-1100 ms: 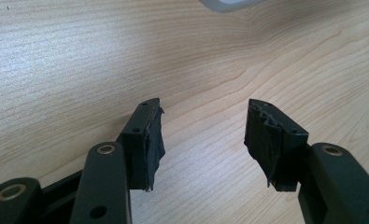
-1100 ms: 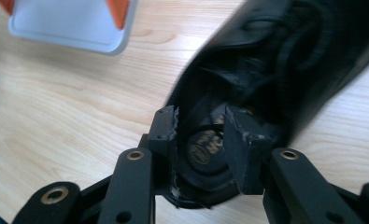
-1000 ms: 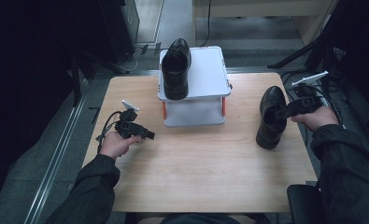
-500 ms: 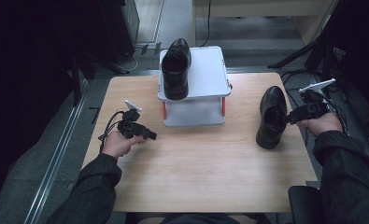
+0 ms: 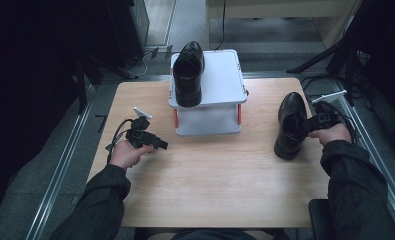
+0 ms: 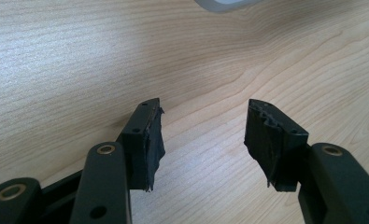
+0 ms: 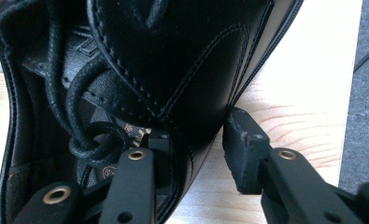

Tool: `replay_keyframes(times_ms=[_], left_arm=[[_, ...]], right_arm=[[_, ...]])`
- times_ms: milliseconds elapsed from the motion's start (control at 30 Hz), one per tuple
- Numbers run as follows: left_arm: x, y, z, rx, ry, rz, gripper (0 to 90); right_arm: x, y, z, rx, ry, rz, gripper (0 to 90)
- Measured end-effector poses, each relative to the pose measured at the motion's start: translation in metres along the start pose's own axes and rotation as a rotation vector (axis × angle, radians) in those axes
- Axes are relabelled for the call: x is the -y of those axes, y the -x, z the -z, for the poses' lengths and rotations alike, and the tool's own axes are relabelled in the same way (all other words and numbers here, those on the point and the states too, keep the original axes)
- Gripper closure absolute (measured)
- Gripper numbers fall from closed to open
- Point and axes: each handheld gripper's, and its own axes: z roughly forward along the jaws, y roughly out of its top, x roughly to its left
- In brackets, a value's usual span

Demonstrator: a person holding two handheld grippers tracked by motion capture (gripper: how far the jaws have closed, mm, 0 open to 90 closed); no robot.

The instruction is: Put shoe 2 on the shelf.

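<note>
In the high view, a black leather lace-up shoe [image 5: 289, 126] lies on the light wooden surface [image 5: 210, 185] near its right edge. The right claw [image 5: 305, 126] reaches into it from the side. A second black leather shoe [image 5: 188, 74] sits on a white two-level stand [image 5: 220, 95] at the back. The left claw [image 5: 160, 145] waits over bare wood on the left, with lots of room around it.

In the left gripper view, the left claw [image 6: 203, 135] stands wide open over bare wood and holds nothing.

In the right gripper view, the right claw [image 7: 196, 144] has one jaw inside the shoe [image 7: 149, 70] and one outside, with the shoe's side wall between them. Its jaws have just been closing. The outside pad sits just beside the leather; I cannot tell if they squeeze it.
</note>
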Motion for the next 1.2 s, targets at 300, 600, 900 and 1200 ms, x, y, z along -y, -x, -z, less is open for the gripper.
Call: replay_keyframes(times_ms=[300, 600, 900, 1200], left_arm=[[-0.002, 0.002, -0.002, 0.000, -0.006, 0.006, 46.1], [-0.004, 0.000, -0.002, 0.013, -0.012, 0.024, 48.1], [-0.003, 0.000, -0.001, 0.019, -0.007, 0.024, 50.3], [-0.001, -0.004, 0.001, 0.025, -0.011, 0.023, 51.0]], right_arm=[[-0.002, 0.001, -0.001, 0.012, -0.007, -0.046, 76.5], [-0.011, 0.004, 0.005, 0.043, -0.064, -0.149, 85.2], [-0.022, 0.002, 0.010, -0.038, -0.089, -0.196, 85.9], [-0.049, -0.032, 0.036, -0.072, -0.038, -0.163, 85.9]])
